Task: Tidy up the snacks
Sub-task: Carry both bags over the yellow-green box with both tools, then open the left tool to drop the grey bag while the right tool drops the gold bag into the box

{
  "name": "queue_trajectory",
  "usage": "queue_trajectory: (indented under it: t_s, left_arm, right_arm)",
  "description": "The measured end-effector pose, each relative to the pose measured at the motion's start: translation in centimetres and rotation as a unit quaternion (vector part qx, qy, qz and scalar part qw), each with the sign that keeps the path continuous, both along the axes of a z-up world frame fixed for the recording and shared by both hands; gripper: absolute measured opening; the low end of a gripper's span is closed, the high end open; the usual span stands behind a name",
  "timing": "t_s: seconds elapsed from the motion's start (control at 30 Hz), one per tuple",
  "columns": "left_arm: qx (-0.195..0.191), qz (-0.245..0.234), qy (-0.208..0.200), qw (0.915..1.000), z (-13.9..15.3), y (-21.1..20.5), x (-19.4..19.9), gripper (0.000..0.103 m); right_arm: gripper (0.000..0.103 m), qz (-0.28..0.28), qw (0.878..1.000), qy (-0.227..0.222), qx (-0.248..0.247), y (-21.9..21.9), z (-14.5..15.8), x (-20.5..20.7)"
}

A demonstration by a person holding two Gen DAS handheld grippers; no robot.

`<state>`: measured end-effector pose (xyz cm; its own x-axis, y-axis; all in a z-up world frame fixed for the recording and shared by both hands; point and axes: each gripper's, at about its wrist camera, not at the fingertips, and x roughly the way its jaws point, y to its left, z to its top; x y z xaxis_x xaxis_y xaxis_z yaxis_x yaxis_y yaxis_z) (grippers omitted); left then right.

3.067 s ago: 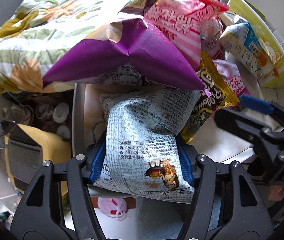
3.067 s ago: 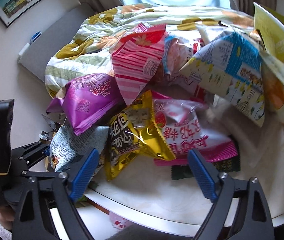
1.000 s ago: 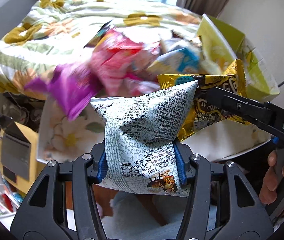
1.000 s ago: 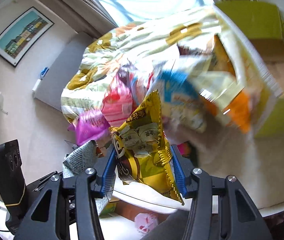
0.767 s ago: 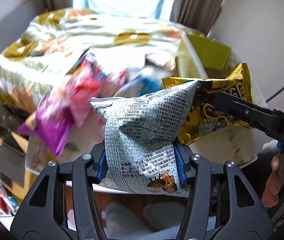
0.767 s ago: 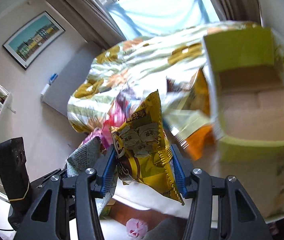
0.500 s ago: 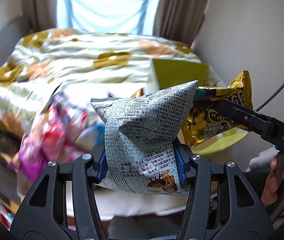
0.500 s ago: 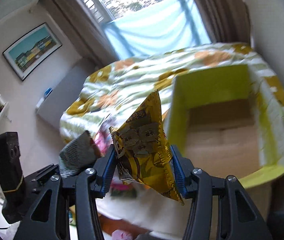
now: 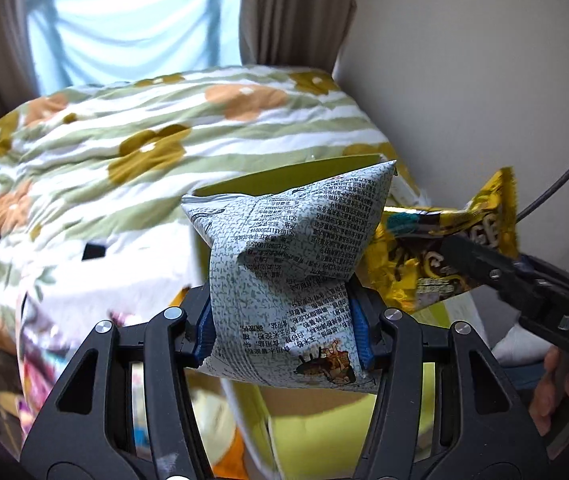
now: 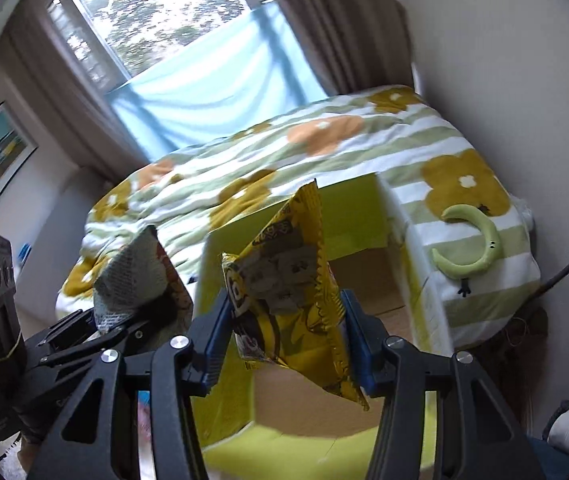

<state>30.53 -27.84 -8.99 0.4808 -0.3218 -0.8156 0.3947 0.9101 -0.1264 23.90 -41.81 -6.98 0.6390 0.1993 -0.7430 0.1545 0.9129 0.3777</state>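
My left gripper is shut on a grey-white printed snack bag and holds it in the air over the near left edge of an open yellow-green cardboard box. My right gripper is shut on a yellow foil snack bag and holds it above the box's open inside. The yellow bag also shows in the left wrist view, to the right of the grey bag. The grey bag shows in the right wrist view, at the left.
A bed with a green-striped flowered quilt lies behind the box. A green banana-shaped toy lies on the quilt right of the box. A wall stands close on the right. Blurred snack packets lie lower left.
Both grippers have carried their bags up and to the right, away from the snack pile to above the yellow-green box. The pile has slid out of view to the lower left.
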Motion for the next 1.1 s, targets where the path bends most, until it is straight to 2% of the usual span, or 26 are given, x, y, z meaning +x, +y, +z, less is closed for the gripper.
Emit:
queue_trajectory:
  t_s: [0.1, 0.17, 0.2, 0.27, 0.3, 0.47, 0.67, 0.77, 0.83, 1.03, 1.07, 1.1]
  left_arm:
    - [0.011, -0.016, 0.022, 0.9996, -1.6, -1.8, 2.9, 0.049]
    - [0.026, -0.020, 0.030, 0.9990, -2.6, -2.7, 4.3, 0.057]
    - [0.038, -0.021, 0.030, 0.9986, -3.1, -3.0, 4.8, 0.063]
    - [0.048, -0.022, 0.028, 0.9982, -3.9, -3.1, 5.6, 0.099]
    - [0.044, -0.020, 0.024, 0.9986, -4.0, -3.0, 5.9, 0.102]
    - [0.042, -0.019, 0.034, 0.9984, -4.9, -2.0, 6.9, 0.102]
    - [0.042, -0.002, 0.037, 0.9985, -4.3, 0.2, 5.7, 0.102]
    - [0.029, 0.012, 0.044, 0.9985, -4.1, 1.7, 4.7, 0.102]
    - [0.019, 0.019, 0.050, 0.9984, -4.0, 2.6, 4.1, 0.102]
    - [0.023, 0.041, 0.046, 0.9979, -3.9, 4.2, 3.2, 0.102]
    - [0.023, 0.044, 0.045, 0.9978, -3.8, 4.4, 3.1, 0.102]
    - [0.023, 0.048, 0.045, 0.9976, -3.8, 4.6, 3.0, 0.102]
  right_arm:
    - [0.048, -0.022, 1.000, 0.009, 0.006, -1.6, -0.4, 1.8]
    - [0.048, -0.034, 0.999, 0.018, 0.003, -2.1, -0.8, 2.7]
    - [0.048, -0.039, 0.999, 0.025, 0.000, -2.4, -1.2, 3.2]
    - [0.048, -0.044, 0.998, 0.034, -0.003, -2.7, -1.5, 3.8]
    - [0.048, -0.047, 0.998, 0.039, -0.004, -2.9, -1.8, 4.1]
    - [0.048, -0.048, 0.997, 0.061, 0.001, -3.2, -3.2, 4.7]
    - [0.048, -0.028, 0.997, 0.066, -0.002, -2.5, -3.1, 4.8]
    - [0.048, -0.020, 0.998, 0.065, -0.001, -2.4, -2.9, 5.2]
    - [0.048, -0.017, 0.998, 0.067, -0.001, -2.4, -2.9, 5.9]
    - [0.050, 0.003, 0.997, 0.078, 0.018, -2.1, -3.8, 8.8]
    - [0.052, 0.004, 0.997, 0.079, 0.018, -2.1, -4.0, 9.2]
    - [0.061, -0.003, 0.997, 0.080, 0.012, -2.1, -4.2, 9.5]
